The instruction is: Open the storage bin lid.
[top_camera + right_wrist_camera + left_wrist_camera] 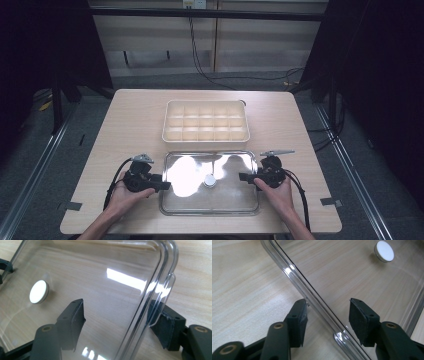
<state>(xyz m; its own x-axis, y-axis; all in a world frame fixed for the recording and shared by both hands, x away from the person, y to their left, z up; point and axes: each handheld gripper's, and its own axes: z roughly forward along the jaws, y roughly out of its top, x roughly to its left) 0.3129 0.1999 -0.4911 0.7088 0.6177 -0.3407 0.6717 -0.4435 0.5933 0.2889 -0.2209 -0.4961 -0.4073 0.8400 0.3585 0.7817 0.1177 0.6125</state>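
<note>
Wooden table (125, 125) bears compartment box (205, 121) and clear lid (210, 184).

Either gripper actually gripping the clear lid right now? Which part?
Neither grips. The left gripper and the right gripper each straddle a side rim of the clear lid, pads not pressing.

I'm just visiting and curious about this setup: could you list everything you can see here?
Clear lid: one, see-through plastic, lying flat on the near middle of the table, between the two grippers.
White knob: one, round, on the middle of the clear lid.
Compartment box: one, cream, open, divided into small cells, just beyond the lid.
Table: one, light wood.
Cables: several, black, on the floor behind the table.
Left gripper: one, black, jaws open astride the lid's left rim, pads not pressing it.
Right gripper: one, black, jaws open astride the lid's right rim.
Hands: two, each holding a gripper at the table's near edge.
</note>
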